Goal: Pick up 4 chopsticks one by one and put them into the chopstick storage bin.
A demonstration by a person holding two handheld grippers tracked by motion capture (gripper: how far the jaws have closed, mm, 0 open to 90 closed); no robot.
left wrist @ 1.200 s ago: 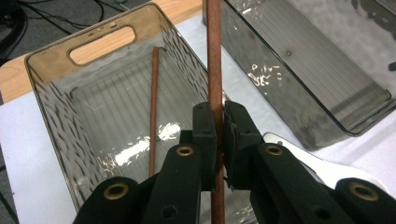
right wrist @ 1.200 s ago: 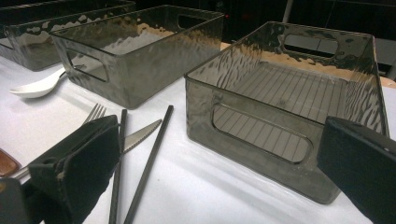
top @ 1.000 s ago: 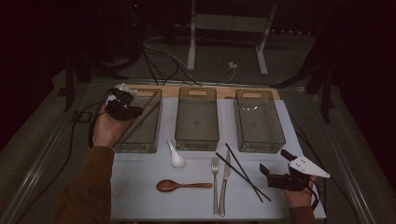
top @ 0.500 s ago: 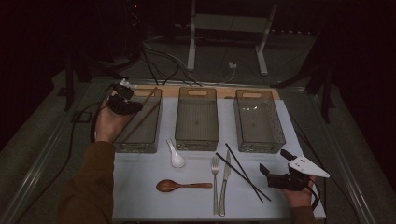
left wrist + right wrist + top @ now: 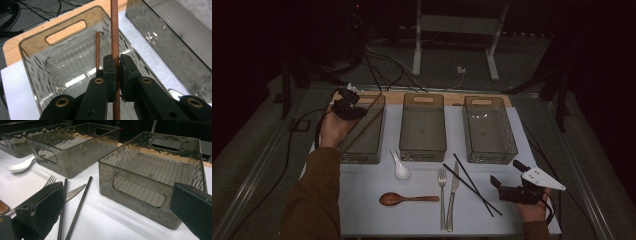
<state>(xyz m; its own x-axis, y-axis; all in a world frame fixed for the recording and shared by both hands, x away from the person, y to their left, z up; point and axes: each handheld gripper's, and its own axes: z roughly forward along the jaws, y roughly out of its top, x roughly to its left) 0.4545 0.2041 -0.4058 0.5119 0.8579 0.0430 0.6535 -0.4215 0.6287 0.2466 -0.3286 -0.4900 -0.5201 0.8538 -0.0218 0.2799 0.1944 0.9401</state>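
Left gripper [image 5: 117, 72] pinches one brown chopstick [image 5: 114, 30] over the 10 o'clock bin [image 5: 374, 150]; a loose grip could tip it onto the tabletop [image 5: 422, 220]. Right gripper [image 5: 117, 205] spread, idle.

No legible text or labels anywhere

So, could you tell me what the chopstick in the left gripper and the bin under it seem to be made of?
The chopstick looks like wood: matte reddish-brown, though lacquered plastic is possible. The bin looks like smoky clear plastic: see-through, with rippled walls and glossy highlights. The left gripper is shut on the chopstick.
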